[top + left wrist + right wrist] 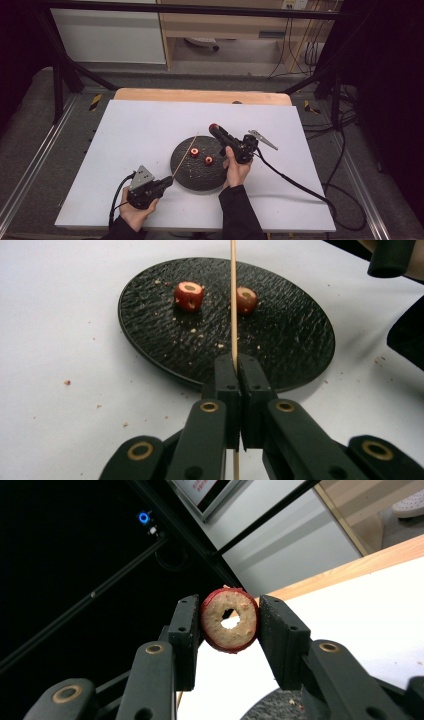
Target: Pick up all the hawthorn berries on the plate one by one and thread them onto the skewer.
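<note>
On the white surface point(150, 130), left tongs point(239, 371) pinch a skewer point(233, 300), right tongs point(229, 622) clamp a holed sausage slice point(229, 620); threading it next needs hole-to-tip alignment.

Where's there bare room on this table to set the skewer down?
The white table is bare along its far edge and down its left side, left of the black plate. The near right corner has the right gripper's cable. It is crowded at the plate: two red pieces, the skewer and both grippers.
</note>
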